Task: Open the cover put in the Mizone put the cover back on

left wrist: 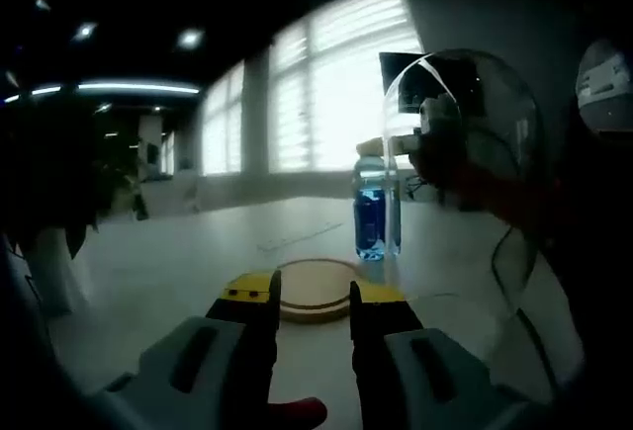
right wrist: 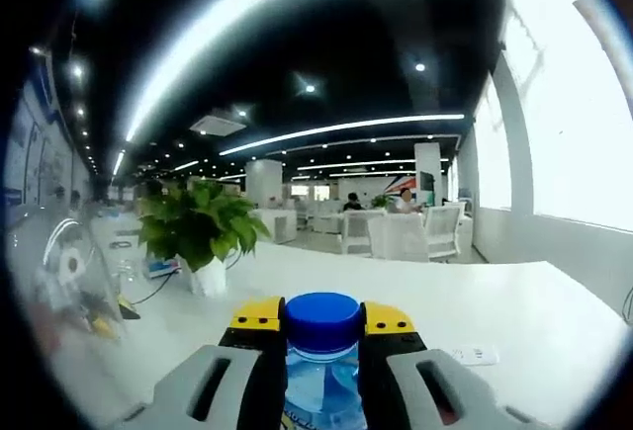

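Observation:
The Mizone bottle point(left wrist: 375, 215), clear with blue drink and a blue cap point(right wrist: 321, 315), hangs upright just above the table. My right gripper point(right wrist: 321, 323) is shut on its neck, and it reaches into the left gripper view from the right point(left wrist: 401, 138). Below and in front of the bottle a round wooden base point(left wrist: 315, 290) lies flat on the white table point(left wrist: 178, 262). The clear glass dome cover point(left wrist: 475, 163) is to the right of the base, around the right gripper's arm; its foot is hidden. My left gripper point(left wrist: 312, 301) is open and holds nothing, just short of the base.
A potted green plant point(right wrist: 198, 224) stands on the table, with the glass dome point(right wrist: 59, 272) and a cable to its left. White chairs point(right wrist: 406, 234) and seated people are far behind. Bright windows point(left wrist: 326, 84) line the far wall.

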A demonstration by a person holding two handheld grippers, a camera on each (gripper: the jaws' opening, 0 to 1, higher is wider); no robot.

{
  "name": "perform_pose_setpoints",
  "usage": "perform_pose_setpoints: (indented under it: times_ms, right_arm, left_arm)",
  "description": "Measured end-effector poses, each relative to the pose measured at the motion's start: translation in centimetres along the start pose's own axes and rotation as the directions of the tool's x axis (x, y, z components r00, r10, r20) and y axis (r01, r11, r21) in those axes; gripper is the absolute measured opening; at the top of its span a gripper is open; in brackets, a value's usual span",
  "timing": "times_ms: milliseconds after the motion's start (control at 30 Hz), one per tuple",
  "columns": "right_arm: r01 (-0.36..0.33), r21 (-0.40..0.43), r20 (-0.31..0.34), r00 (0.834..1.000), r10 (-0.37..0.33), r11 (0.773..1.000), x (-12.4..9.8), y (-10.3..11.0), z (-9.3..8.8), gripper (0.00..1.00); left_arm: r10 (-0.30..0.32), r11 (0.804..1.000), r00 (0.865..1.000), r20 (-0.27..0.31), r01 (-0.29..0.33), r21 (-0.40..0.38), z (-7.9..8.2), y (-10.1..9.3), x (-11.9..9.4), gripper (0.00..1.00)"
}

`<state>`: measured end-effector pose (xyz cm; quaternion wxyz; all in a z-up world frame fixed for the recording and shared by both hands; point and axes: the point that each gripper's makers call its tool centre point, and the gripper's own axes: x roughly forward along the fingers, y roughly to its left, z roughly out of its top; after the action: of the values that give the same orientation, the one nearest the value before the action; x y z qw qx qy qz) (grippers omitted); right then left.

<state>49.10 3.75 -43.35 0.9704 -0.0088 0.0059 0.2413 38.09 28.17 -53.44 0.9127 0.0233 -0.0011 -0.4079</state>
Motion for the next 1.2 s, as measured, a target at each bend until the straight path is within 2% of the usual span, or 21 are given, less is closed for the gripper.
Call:
perform_pose_setpoints:
  times_ms: [567,933,1200]
  right_arm:
    - [-0.136,-0.020,0.009,0.991,0.137,0.990,3.4,5.2,1.2,0.19]
    - [-0.252,-0.029,-0.008,0.968,0.252,0.967,6.2,9.1,1.2,0.20]
    - [-0.297,-0.030,-0.024,0.955,0.297,0.954,7.9,11.1,0.7,0.20]
  left_arm:
    - [0.009,1.000,1.000,0.005,-0.009,0.006,0.2,0.2,-0.2,0.20]
    - [0.013,1.000,1.000,0.004,-0.013,0.012,0.2,0.2,-0.3,0.20]
    - [0.010,1.000,1.000,0.001,-0.010,0.013,0.2,0.2,-0.3,0.20]
